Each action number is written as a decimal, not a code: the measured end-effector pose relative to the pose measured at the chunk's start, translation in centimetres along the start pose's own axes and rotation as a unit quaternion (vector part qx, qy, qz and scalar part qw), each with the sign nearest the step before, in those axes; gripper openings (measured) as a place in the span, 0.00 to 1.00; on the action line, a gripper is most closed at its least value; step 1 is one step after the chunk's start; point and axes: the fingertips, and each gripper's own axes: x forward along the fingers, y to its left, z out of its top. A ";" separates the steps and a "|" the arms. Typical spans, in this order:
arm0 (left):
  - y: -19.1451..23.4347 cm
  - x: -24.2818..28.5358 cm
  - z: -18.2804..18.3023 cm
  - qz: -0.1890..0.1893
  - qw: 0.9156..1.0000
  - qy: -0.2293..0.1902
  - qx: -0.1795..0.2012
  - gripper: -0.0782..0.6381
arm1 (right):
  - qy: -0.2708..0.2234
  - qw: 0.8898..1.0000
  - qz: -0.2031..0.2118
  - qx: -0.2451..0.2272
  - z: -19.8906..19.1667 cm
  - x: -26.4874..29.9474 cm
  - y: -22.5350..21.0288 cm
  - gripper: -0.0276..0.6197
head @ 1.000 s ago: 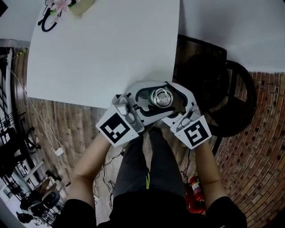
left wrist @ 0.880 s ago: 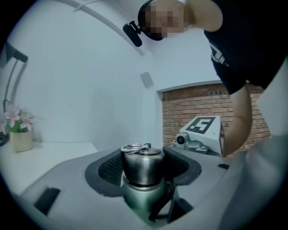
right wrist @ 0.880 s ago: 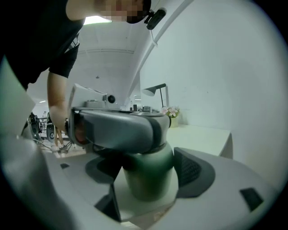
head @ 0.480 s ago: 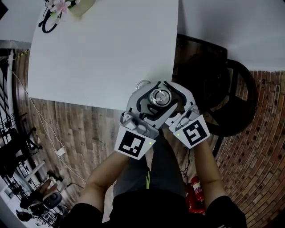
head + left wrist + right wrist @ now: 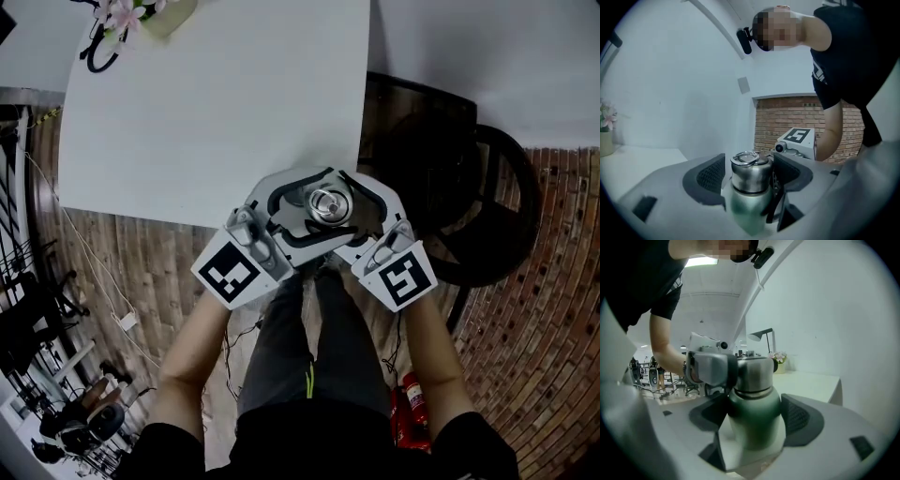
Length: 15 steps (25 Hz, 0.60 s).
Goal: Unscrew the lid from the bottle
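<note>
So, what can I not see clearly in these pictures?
Bottle base: right gripper view, blurred close to the lens; head view, under the lid.
Lid thread, loosened or not: covered by the lid in every view.
Flowers: head view, cut by the top edge.

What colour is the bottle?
The bottle is green, its lid shiny silver; the right gripper view shows it best.

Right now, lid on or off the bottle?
On. Both gripper views show the steel lid seated on the green bottle at its neck; how far unscrewed, cannot tell.
</note>
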 end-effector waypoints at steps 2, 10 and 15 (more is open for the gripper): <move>-0.3 0.0 0.5 -0.049 0.999 -0.009 0.004 0.56 | 0.003 1.000 0.001 -0.001 0.0 0.0 0.0 0.56; -1.2 1.2 0.4 -0.144 0.989 -0.001 0.016 0.49 | 0.004 1.000 0.006 -0.010 0.0 -0.2 0.1 0.56; -1.0 1.2 0.2 -0.106 0.994 0.003 0.012 0.49 | 0.002 1.000 0.006 -0.011 -0.1 -0.2 0.1 0.56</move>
